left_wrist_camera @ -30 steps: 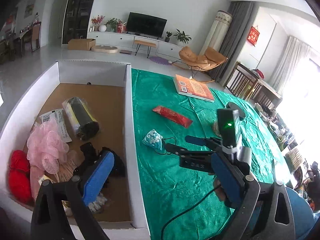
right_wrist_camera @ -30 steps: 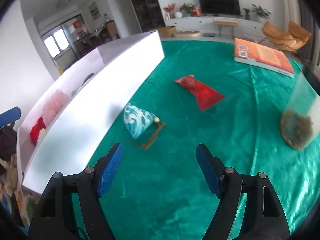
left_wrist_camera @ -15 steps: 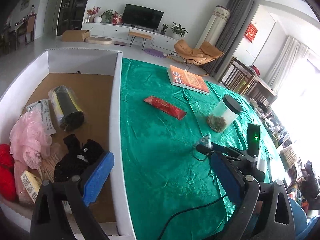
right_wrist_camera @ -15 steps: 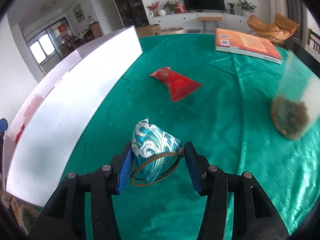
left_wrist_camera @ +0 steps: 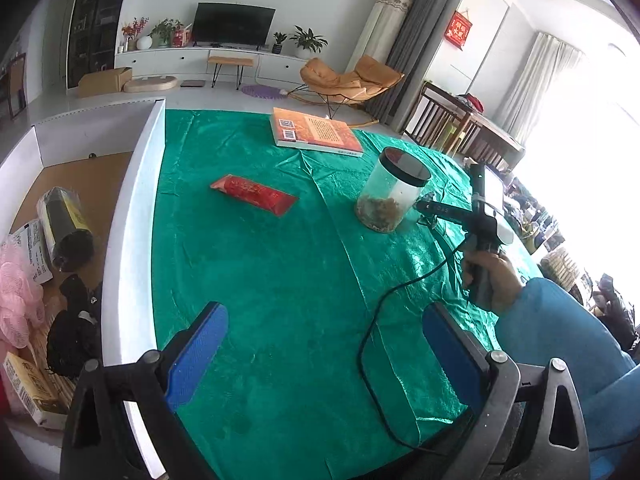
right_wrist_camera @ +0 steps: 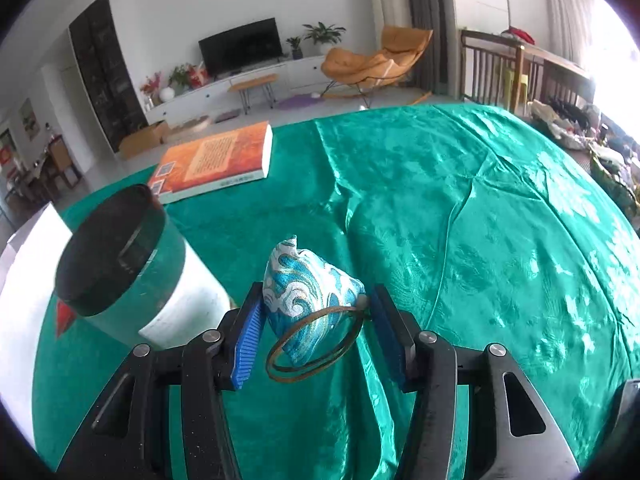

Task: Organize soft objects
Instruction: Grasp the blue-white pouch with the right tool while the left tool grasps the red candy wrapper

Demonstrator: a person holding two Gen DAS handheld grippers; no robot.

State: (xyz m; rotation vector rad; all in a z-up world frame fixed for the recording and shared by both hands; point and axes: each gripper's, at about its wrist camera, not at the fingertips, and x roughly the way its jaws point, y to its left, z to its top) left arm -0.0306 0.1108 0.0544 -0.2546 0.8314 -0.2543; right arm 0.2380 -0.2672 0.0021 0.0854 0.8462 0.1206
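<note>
My right gripper (right_wrist_camera: 316, 336) has the blue-and-white wave-patterned pouch (right_wrist_camera: 310, 300) clamped between its blue pads (right_wrist_camera: 249, 340); the jaws closed in on it and have just eased back a touch, yet both pads press against the cloth. The pouch sits upright in the grip, its pointed tip up, and its brown cord loop (right_wrist_camera: 316, 342) hangs out in front of the fingers. Below it lies the green tablecloth (right_wrist_camera: 480, 240), creased in long folds. Just to the left of my right fingers stands the clear jar (right_wrist_camera: 132, 272) with its dark lid, and beyond that the orange book (right_wrist_camera: 218, 160) lies flat on the cloth.

My left gripper (left_wrist_camera: 320, 356) is spread wide with nothing between its blue pads (left_wrist_camera: 196, 354), only bare green cloth beneath. From this side I see my right hand (left_wrist_camera: 492, 276), in a blue sleeve (left_wrist_camera: 560, 332), gripping its tool beside the jar (left_wrist_camera: 390, 196), which holds some brown bits at the bottom. From here I cannot make out the pouch. A black cable (left_wrist_camera: 400, 304) trails from that tool across the cloth toward me.

The red packet (left_wrist_camera: 254, 194) lies flat on the cloth between the jar and the white box (left_wrist_camera: 132, 240), apart from both. The box stands along the left edge of the table; on its cardboard floor lie a pink mesh sponge (left_wrist_camera: 16, 284), a black roll in clear wrap (left_wrist_camera: 64, 224), a black bundle (left_wrist_camera: 74, 328) and a small yellow carton (left_wrist_camera: 30, 392)
</note>
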